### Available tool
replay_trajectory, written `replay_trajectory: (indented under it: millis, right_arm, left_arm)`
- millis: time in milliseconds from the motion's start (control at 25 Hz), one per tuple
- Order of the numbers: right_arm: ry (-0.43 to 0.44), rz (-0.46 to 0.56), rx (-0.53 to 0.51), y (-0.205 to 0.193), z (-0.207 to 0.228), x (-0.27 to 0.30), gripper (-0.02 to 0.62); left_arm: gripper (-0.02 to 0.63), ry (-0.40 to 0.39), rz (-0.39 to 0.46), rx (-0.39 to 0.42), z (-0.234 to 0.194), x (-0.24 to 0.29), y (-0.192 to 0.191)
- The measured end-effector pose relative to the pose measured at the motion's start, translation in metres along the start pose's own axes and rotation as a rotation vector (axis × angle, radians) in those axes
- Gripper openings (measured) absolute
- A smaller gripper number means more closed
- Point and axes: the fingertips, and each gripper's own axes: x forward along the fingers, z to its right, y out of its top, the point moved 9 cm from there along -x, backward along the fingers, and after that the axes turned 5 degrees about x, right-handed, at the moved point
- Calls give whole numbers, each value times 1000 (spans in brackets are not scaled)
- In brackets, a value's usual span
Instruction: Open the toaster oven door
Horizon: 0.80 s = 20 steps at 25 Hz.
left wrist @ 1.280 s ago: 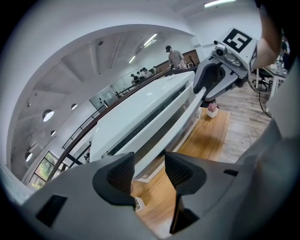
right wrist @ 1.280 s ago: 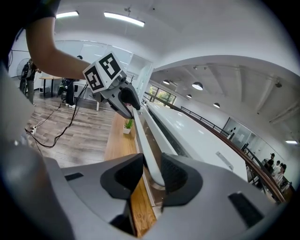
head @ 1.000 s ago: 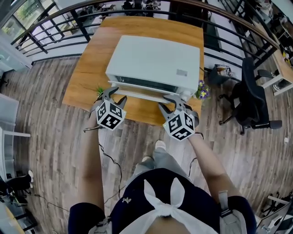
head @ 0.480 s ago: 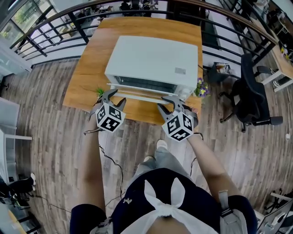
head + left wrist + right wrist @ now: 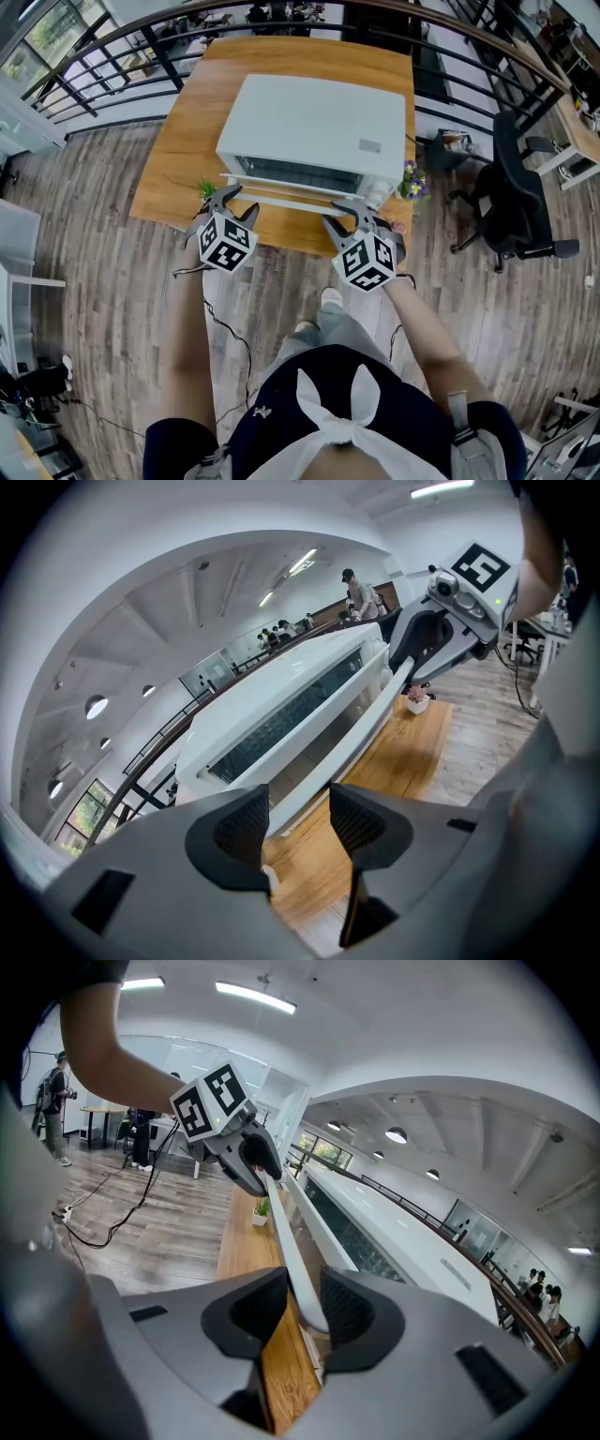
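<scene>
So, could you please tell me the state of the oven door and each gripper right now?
Toaster oven door: not swung down; any slight crack unclear.
Left gripper: open, at the left end of the handle, not gripping.
Right gripper: closed on the handle near its right end.

I see bright, even light in all three views. The source is overhead: strip lights (image 5: 255, 996) and round downlights (image 5: 396, 1134) on the ceiling, both clipped to white. The toaster oven (image 5: 314, 127) top is nearly washed out in the head view, with little surface detail. Shadows are soft, just a faint one on the table (image 5: 178, 159) along the oven front. Heavy fisheye, straight lines bow near the edges. Both gripper views have black vignetted corners, and the closest foreground there is soft.
</scene>
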Motion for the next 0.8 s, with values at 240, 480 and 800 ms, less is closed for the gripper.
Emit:
replay_trajectory:
  millis: [240, 480, 800]
  right_arm:
    - [-2, -3, -1, 0, -1, 0, 115]
    - [-2, -6, -2, -2, -5, -1, 115]
    - [-1, -10, -6, -5, -15, -3, 112]
  left_arm:
    - [210, 0, 5, -2, 0, 0, -1]
    - [210, -1, 9, -5, 4, -1, -4]
    - [210, -18, 5, -11, 10, -4, -10]
